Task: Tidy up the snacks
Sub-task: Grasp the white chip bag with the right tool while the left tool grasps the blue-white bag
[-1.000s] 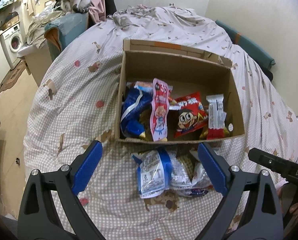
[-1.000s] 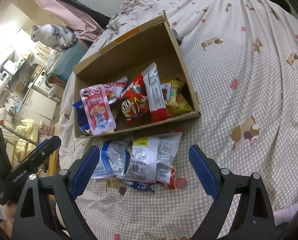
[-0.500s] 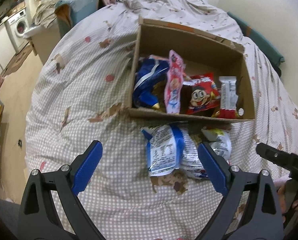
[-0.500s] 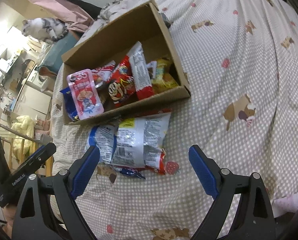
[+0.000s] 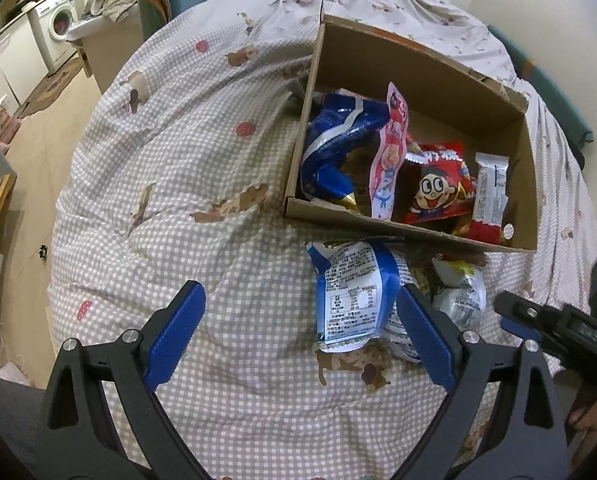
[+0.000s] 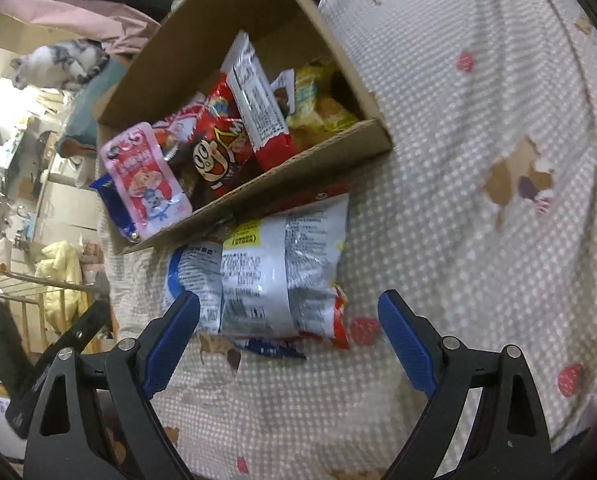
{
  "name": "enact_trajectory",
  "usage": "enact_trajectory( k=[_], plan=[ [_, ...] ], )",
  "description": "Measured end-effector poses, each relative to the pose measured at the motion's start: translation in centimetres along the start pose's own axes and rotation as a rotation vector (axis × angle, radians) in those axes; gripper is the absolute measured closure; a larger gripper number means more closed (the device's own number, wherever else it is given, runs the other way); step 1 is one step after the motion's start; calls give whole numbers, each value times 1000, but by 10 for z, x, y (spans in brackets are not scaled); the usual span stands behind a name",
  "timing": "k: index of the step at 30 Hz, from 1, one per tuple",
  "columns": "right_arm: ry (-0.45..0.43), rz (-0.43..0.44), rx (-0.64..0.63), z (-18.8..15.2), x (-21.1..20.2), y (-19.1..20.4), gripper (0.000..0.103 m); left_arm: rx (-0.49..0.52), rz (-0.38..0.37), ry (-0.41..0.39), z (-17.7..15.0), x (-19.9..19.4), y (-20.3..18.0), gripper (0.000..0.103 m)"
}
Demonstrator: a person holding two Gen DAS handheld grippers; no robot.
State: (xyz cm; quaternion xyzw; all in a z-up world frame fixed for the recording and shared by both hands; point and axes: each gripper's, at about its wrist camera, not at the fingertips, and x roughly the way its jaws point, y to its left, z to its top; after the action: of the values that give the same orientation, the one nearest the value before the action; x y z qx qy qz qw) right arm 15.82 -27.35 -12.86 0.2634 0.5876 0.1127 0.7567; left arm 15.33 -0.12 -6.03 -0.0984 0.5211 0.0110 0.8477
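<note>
A cardboard box (image 5: 418, 76) (image 6: 258, 12) sits on the checked bedspread and holds several snacks: a blue bag (image 5: 334, 140), a pink pouch (image 5: 390, 152) (image 6: 146, 176), a red cartoon bag (image 5: 438, 188) (image 6: 218, 152), a white-and-red bar (image 5: 490, 192) (image 6: 258, 100) and a yellow bag (image 6: 318, 108). Silver snack bags (image 5: 354, 300) (image 6: 274, 268) lie on the bed just in front of the box. My left gripper (image 5: 298, 336) is open and empty, left of the bags. My right gripper (image 6: 288, 344) is open and empty, just short of the bags.
The bedspread (image 5: 178, 160) drops off at the left toward the floor, with a washing machine (image 5: 54, 28) beyond. A cat (image 6: 58, 64) sits past the box. The other gripper shows at each view's edge (image 5: 558, 328) (image 6: 38, 360).
Both grippers have moved lower and closer to the bags in front of the box. The left one has also shifted left, so the box now sits to its right. Both stay open.
</note>
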Motion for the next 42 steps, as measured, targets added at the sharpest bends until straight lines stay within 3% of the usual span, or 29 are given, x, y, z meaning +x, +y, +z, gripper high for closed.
enact_trajectory(
  k=[5, 11, 19, 22, 26, 31, 38, 42],
  plan=[
    [85, -9, 22, 7, 37, 2, 10, 1, -5, 16, -1, 4, 0, 8],
    [113, -77, -24, 8, 56, 8, 10, 8, 3, 32, -3, 13, -2, 8],
    [85, -87, -75, 2, 37, 9, 41, 24, 2, 31, -5, 20, -10, 8],
    [67, -82, -53, -3, 21, -2, 44, 27, 22, 4, -2, 20, -8, 8],
    [6, -77, -5, -8, -10, -17, 45, -46, 39, -11, 9, 23, 6, 8],
    [-41, -29, 25, -13, -38, -27, 45, -75, 2, 44, 12, 36, 6, 8],
    [-38, 2, 43, -17, -42, -34, 45, 105, -84, 180, 8, 76, -51, 8],
    [-26, -1, 49, -20, -28, -23, 45, 107, -66, 217, 4, 99, -59, 8]
  ],
)
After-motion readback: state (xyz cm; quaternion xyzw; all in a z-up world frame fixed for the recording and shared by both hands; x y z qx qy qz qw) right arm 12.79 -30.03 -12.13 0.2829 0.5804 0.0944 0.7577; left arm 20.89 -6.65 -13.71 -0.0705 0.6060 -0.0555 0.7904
